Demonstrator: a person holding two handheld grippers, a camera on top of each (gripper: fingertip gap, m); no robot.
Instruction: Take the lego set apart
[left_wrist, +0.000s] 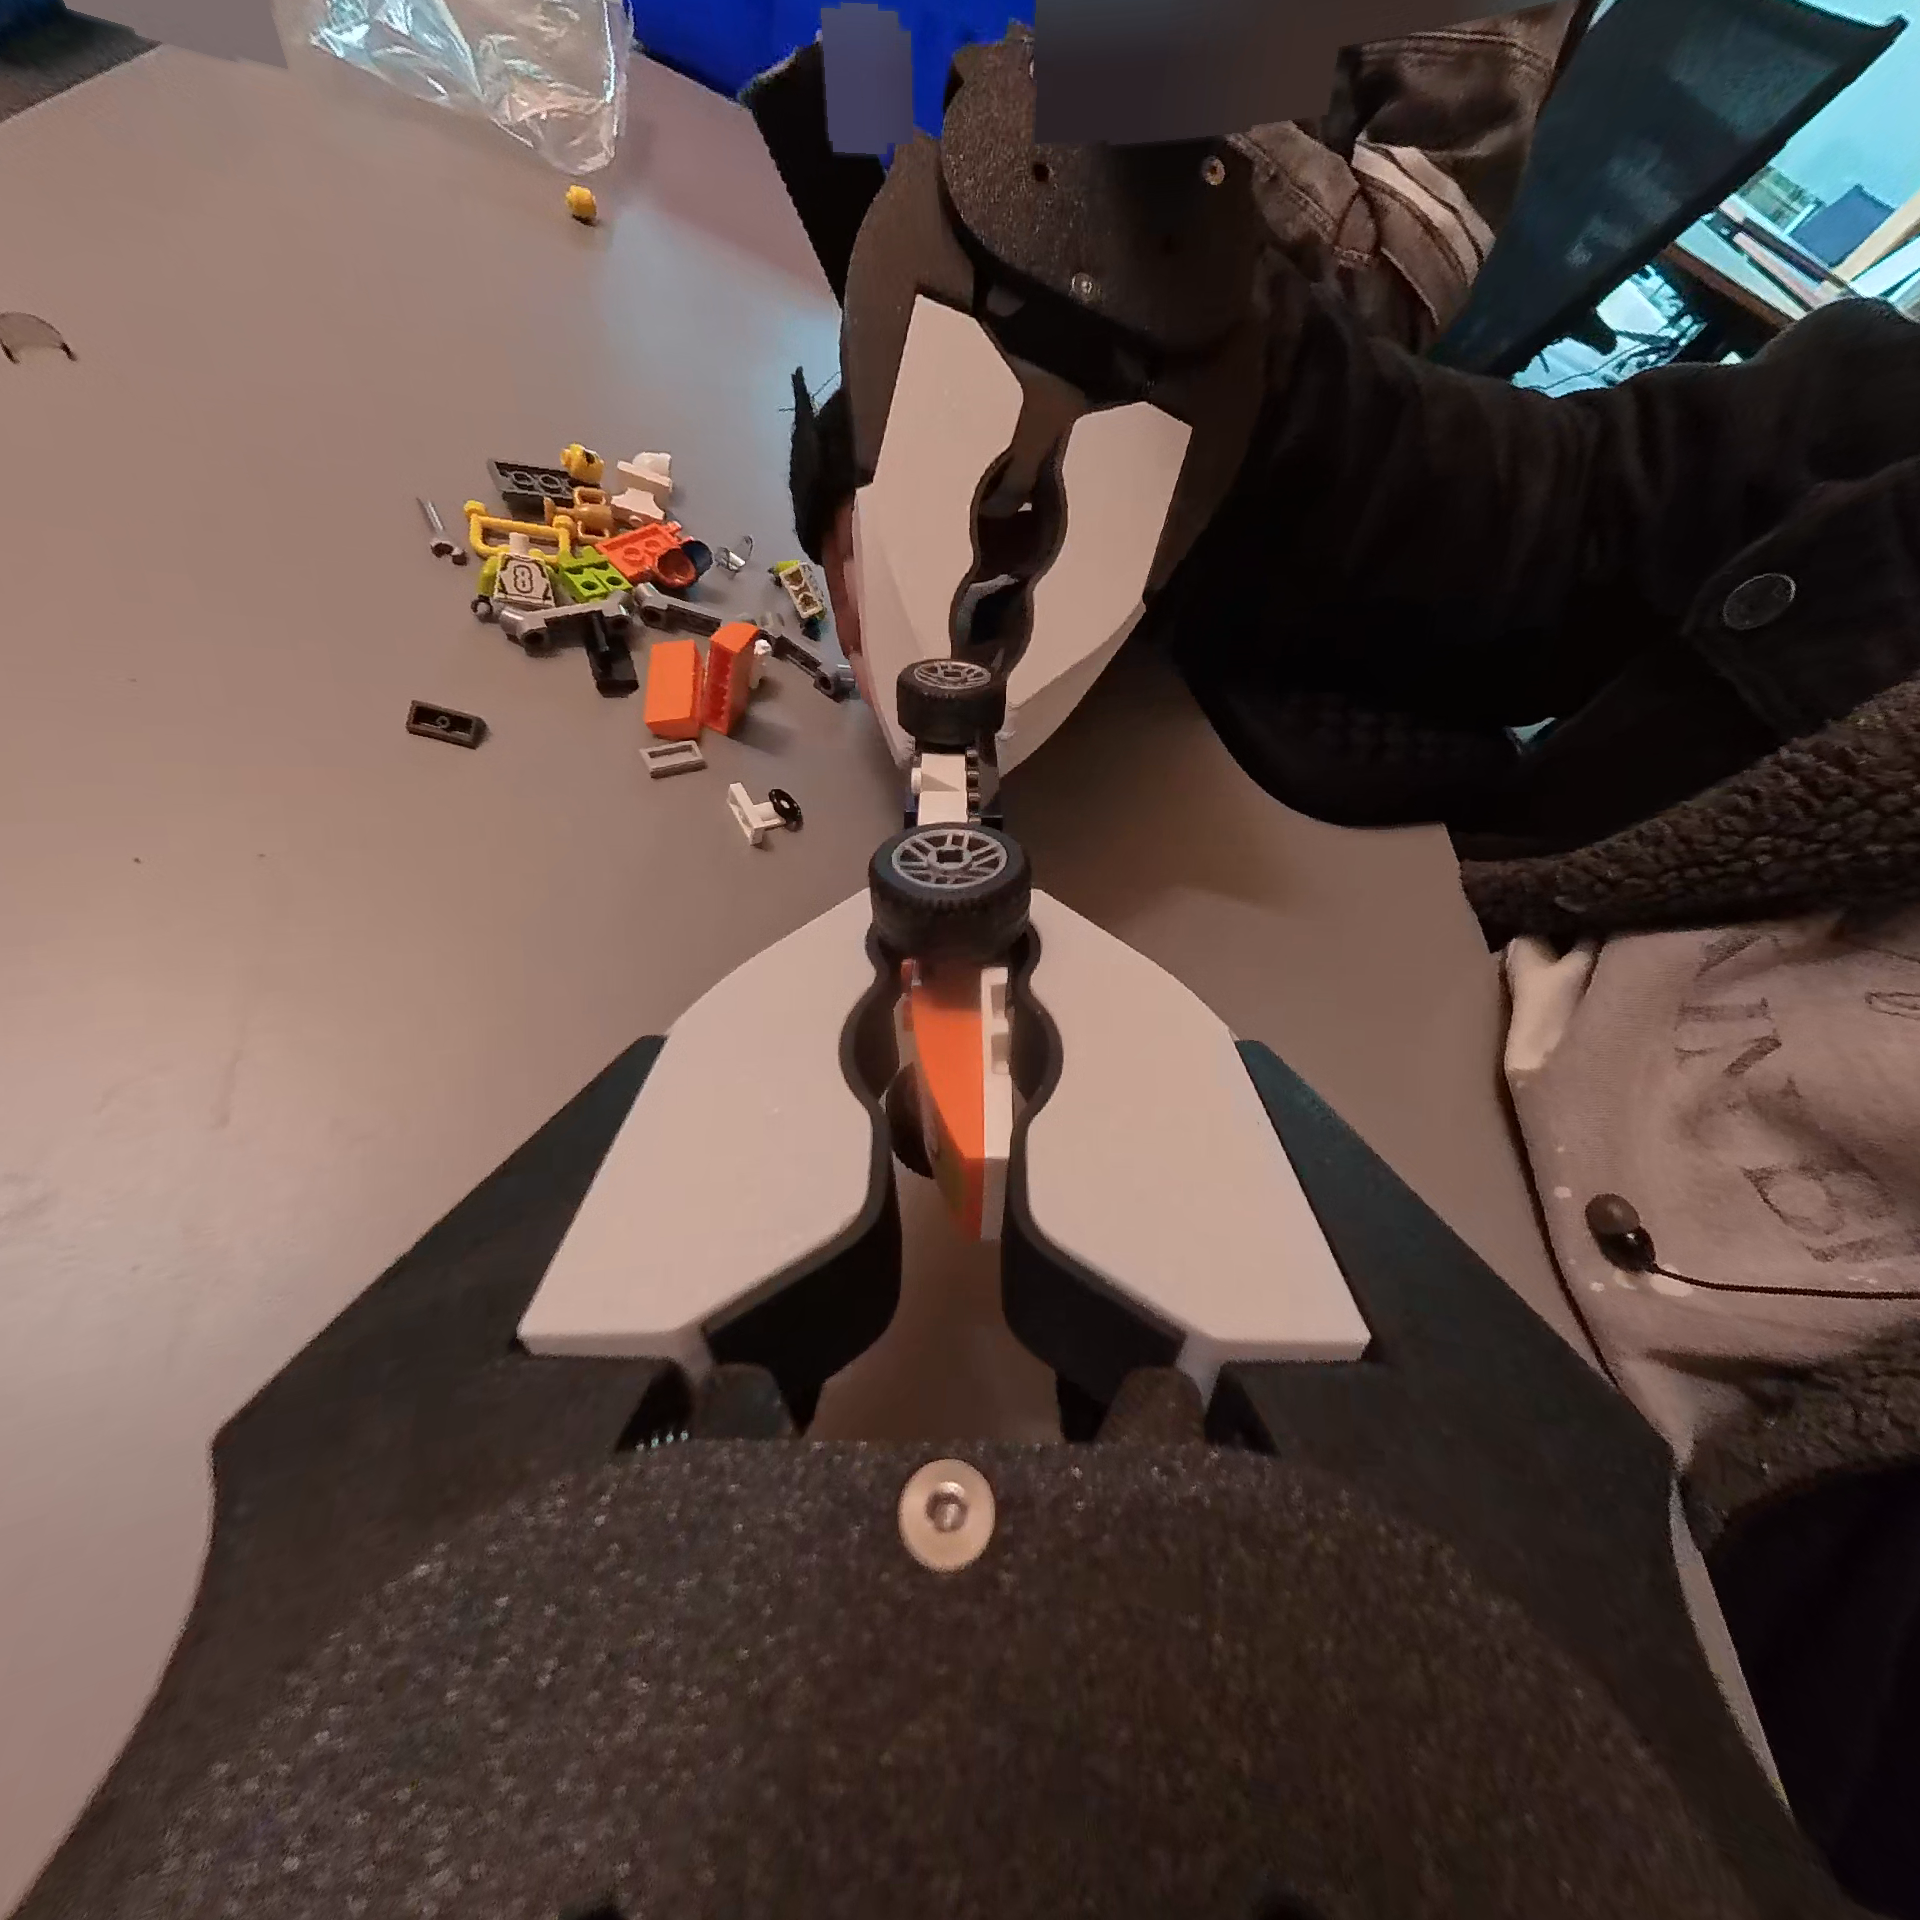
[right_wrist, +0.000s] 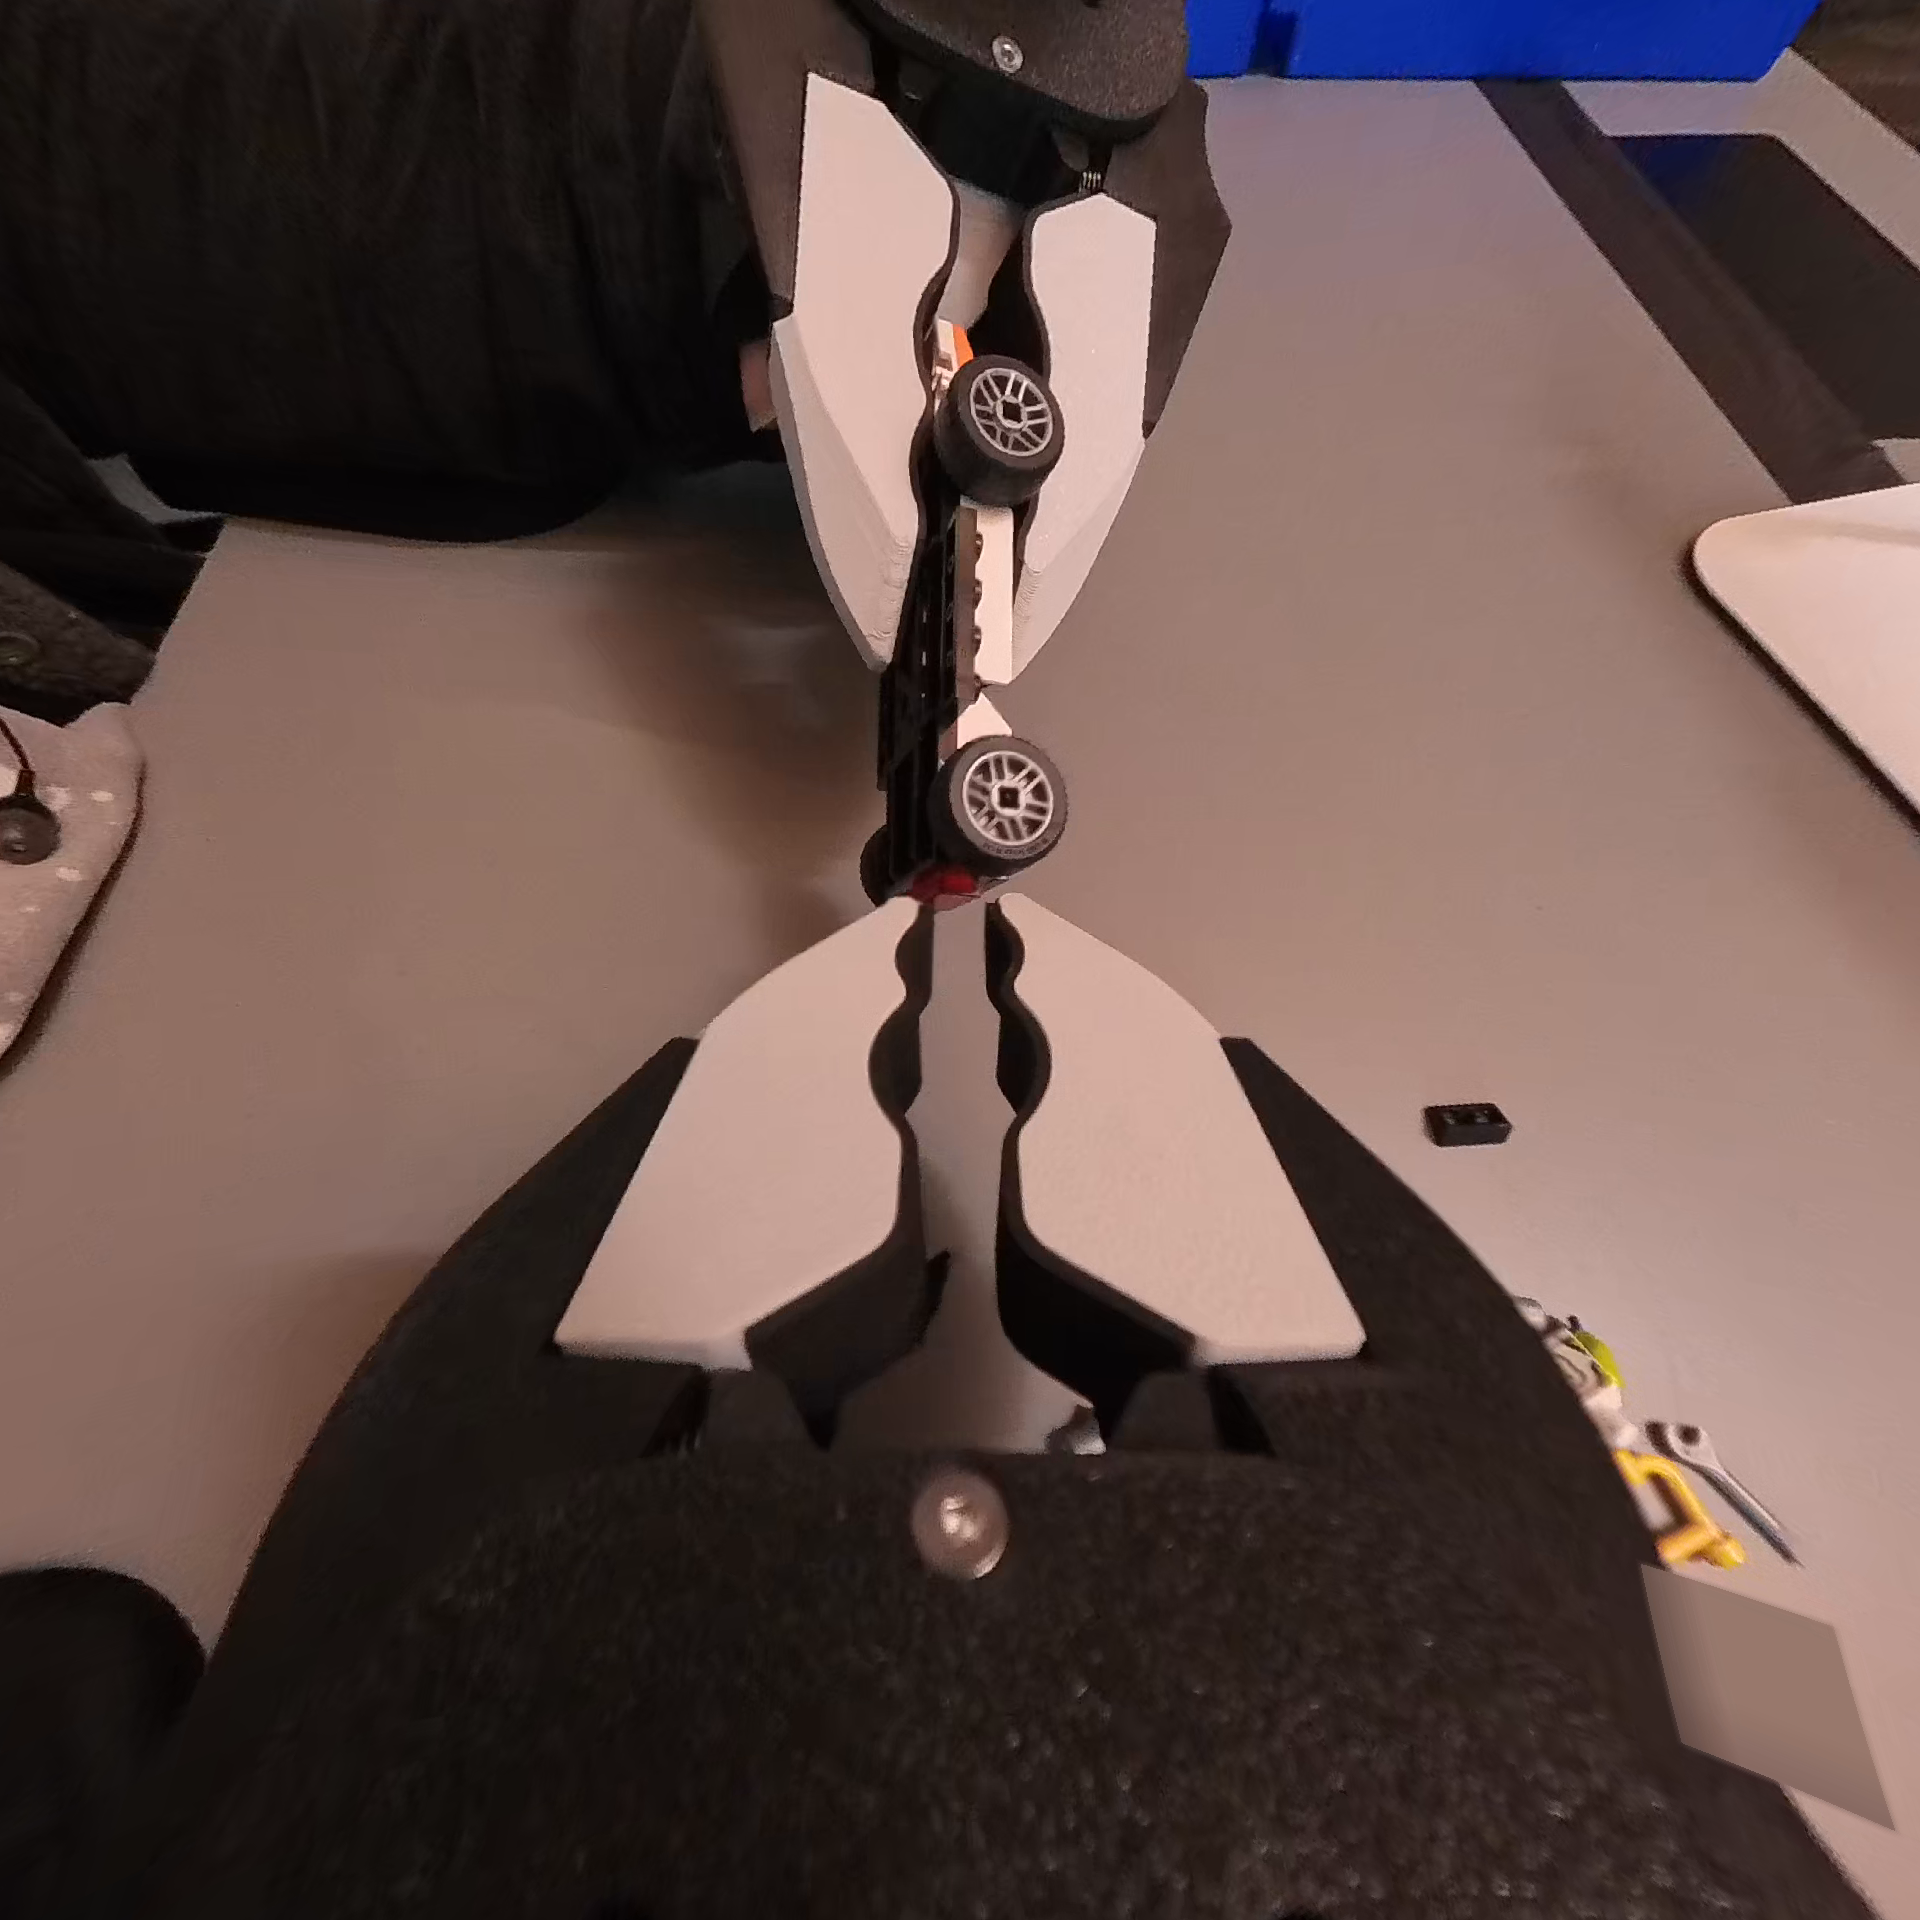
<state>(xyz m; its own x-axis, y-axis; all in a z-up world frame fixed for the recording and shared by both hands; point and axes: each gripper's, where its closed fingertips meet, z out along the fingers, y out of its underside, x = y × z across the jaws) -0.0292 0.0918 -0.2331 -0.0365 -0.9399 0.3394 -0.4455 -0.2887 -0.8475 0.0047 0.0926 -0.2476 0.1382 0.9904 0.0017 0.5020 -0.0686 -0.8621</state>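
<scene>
The left gripper (left_wrist: 951, 956) is clamped on the orange-and-white nose of the toy car (left_wrist: 951, 1081), holding it above the grey table (left_wrist: 260, 935). The right gripper (right_wrist: 958, 906) sits at the car's tail with its fingers only a narrow gap apart; whether they pinch the tail is hard to tell (the tips just reach it). A heap of loose bricks (left_wrist: 613, 582) lies well aside on the table.

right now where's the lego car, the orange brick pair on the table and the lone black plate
lego car (left_wrist: 961, 1081): left wrist view, on its orange body panel
orange brick pair (left_wrist: 698, 681): left wrist view, on the bricks' left face
black plate (right_wrist: 1466, 1124): right wrist view, on its top
</scene>
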